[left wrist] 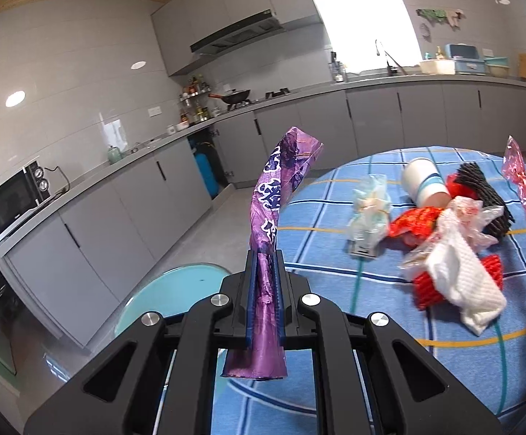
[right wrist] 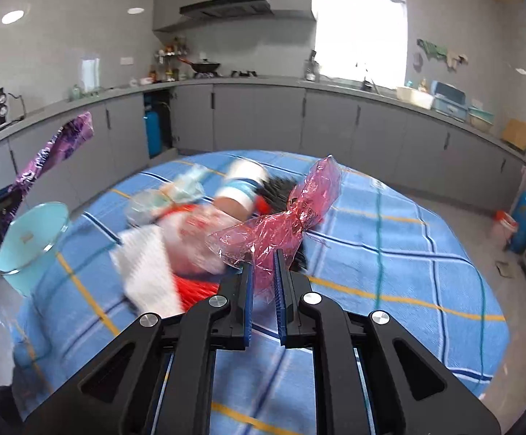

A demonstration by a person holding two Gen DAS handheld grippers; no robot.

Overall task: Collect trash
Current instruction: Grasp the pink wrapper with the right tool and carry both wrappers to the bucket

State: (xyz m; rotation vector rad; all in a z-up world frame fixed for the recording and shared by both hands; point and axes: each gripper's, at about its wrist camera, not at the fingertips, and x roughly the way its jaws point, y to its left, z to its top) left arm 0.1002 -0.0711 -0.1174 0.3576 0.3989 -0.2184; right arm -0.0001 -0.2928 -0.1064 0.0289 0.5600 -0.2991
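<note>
Trash is partly gathered: left gripper (left wrist: 263,282) pinches a purple wrapper (left wrist: 274,195), right gripper (right wrist: 263,282) pinches a pink wrapper (right wrist: 284,221), both lifted clear of the table (right wrist: 408,253). Beyond them a paper cup (left wrist: 426,181), napkin (left wrist: 466,282) and red netting (left wrist: 426,286) remain; bin (right wrist: 31,239) waits beside.

Left gripper (left wrist: 264,253) pointing toward 12 o'clock, tilted slightly downward, jaws clamped on a purple wrapper (left wrist: 274,188), right gripper (right wrist: 264,253) angled downward, jaws pinched on a pink wrapper (right wrist: 288,217), both raised above the bench (right wrist: 408,253)
</note>
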